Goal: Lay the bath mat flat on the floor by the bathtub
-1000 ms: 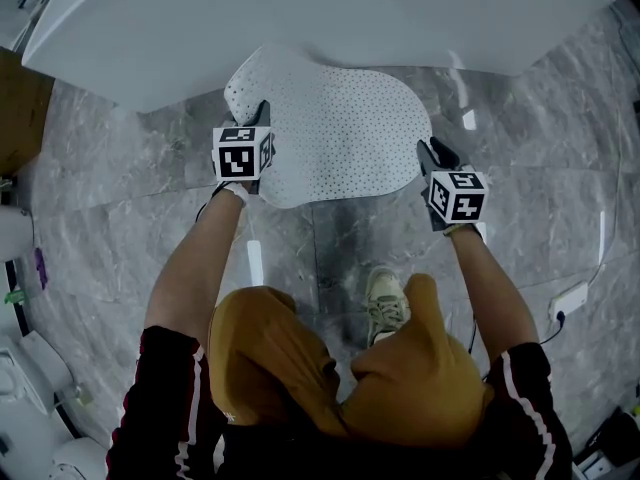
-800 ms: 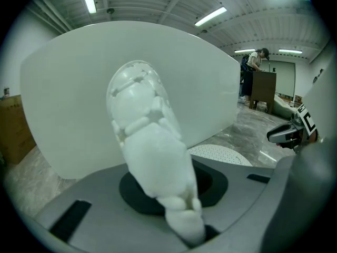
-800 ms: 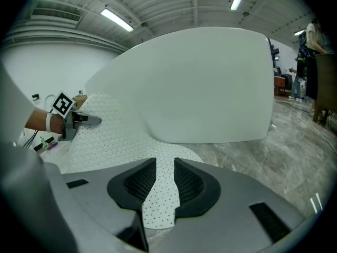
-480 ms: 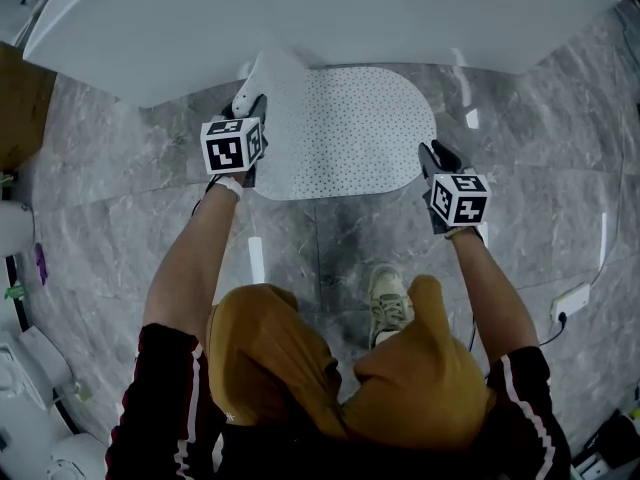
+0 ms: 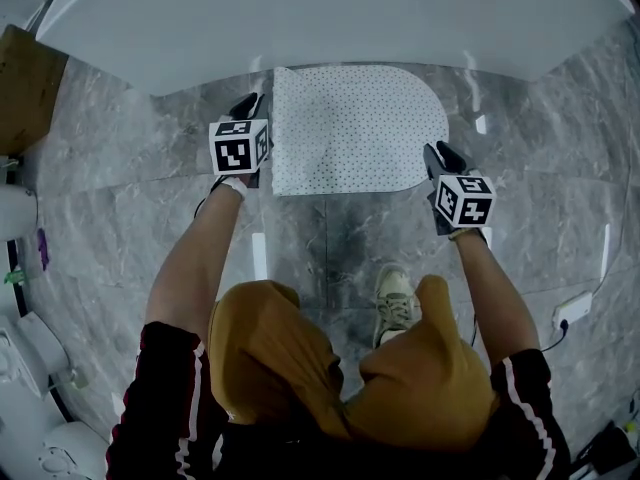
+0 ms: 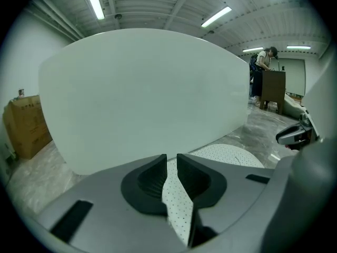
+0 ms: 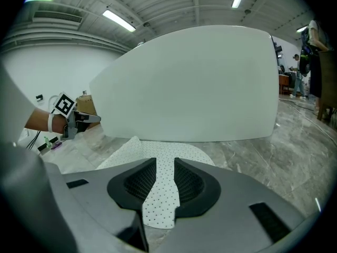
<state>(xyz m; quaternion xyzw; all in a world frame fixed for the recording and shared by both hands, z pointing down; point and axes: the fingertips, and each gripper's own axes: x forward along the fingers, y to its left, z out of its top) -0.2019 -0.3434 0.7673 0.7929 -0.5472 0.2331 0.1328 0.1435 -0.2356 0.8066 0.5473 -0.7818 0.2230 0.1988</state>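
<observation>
A white dotted bath mat (image 5: 355,128) lies on the grey marble floor against the white bathtub (image 5: 330,18). My left gripper (image 5: 248,104) is at the mat's left edge, and in the left gripper view the jaws (image 6: 171,177) are shut on a strip of the mat (image 6: 226,153). My right gripper (image 5: 437,152) is at the mat's right edge. Its jaws (image 7: 162,181) are shut on a corner of the mat (image 7: 158,157), whose end hangs below them. The mat's left edge looks straight, held up edge-on.
A cardboard box (image 5: 25,88) stands at the left by the tub's end. The person's shoe (image 5: 397,298) is on the floor behind the mat. White fixtures (image 5: 20,368) sit at the lower left and a socket strip (image 5: 572,310) at the right.
The left gripper has carried the bunched left part of the mat leftward and toward the tub. The mat now lies spread out and closer to the tub. The right gripper shifted slightly.
</observation>
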